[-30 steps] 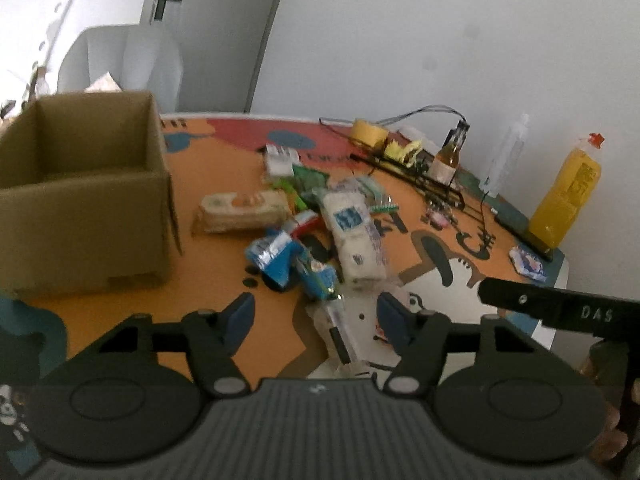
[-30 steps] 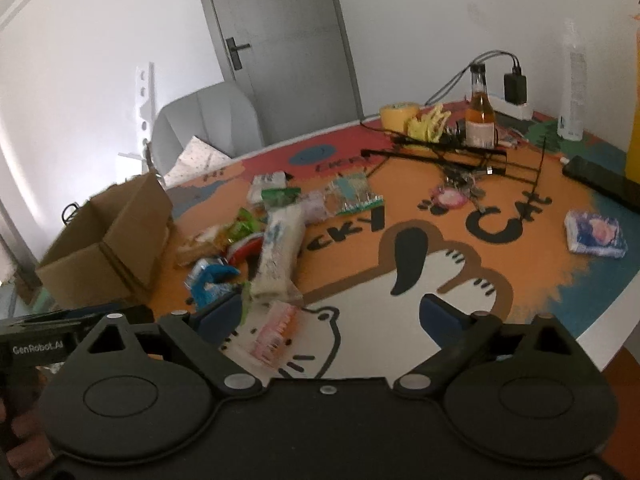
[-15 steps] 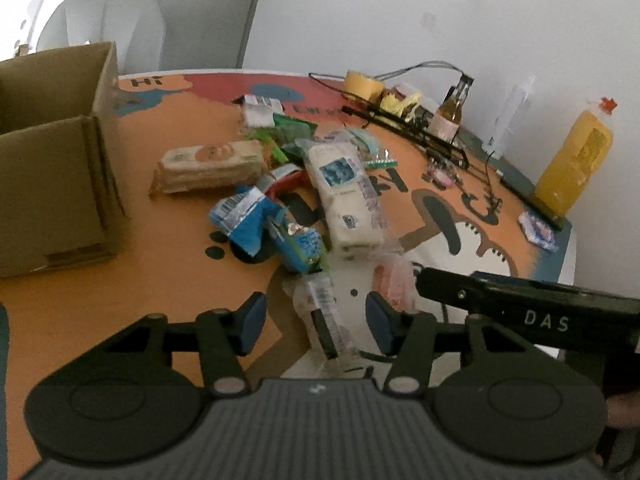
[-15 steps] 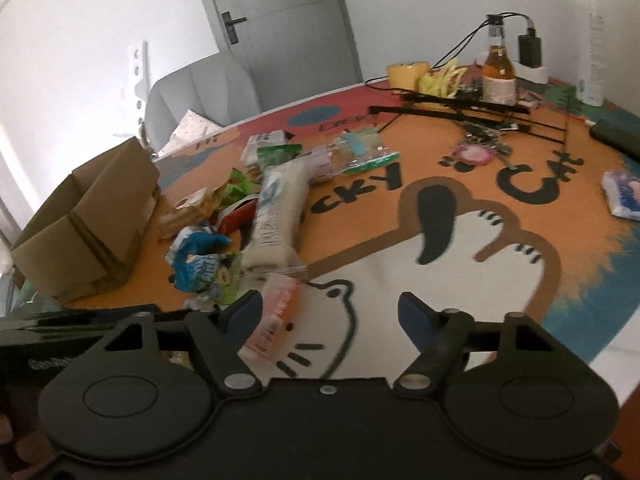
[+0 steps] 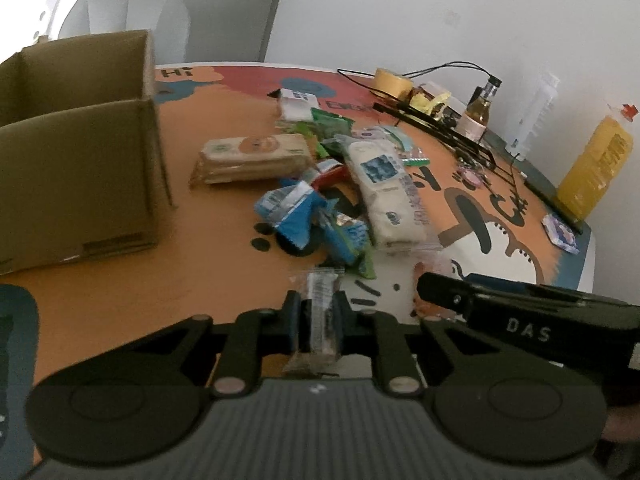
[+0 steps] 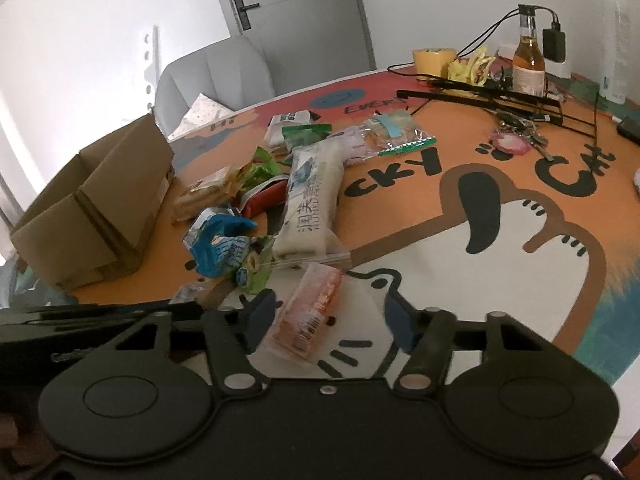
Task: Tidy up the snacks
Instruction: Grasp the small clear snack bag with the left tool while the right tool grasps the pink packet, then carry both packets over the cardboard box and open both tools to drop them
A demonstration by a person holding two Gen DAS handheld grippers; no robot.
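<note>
Surface [image 6: 520, 216]: round, orange cat print, snacks heaped mid-way.
Box [image 5: 76, 152]: open cardboard, left of the heap.
Left claw [image 5: 317, 322]: clenched on a clear-wrapped bar [image 5: 320, 308], jaws just closed.
Right claw [image 6: 328, 314]: jaws just narrowing, not yet gripping; orange packet [image 6: 310, 312] lies between them, against the left pad.

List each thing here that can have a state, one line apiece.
left gripper: shut on the clear-wrapped snack bar.
right gripper: jaws have just been closing, still open around the orange snack packet.
cardboard box: open-topped, upright.
door: closed.
glass bottle: upright.
yellow bottle: upright, capped.
</note>
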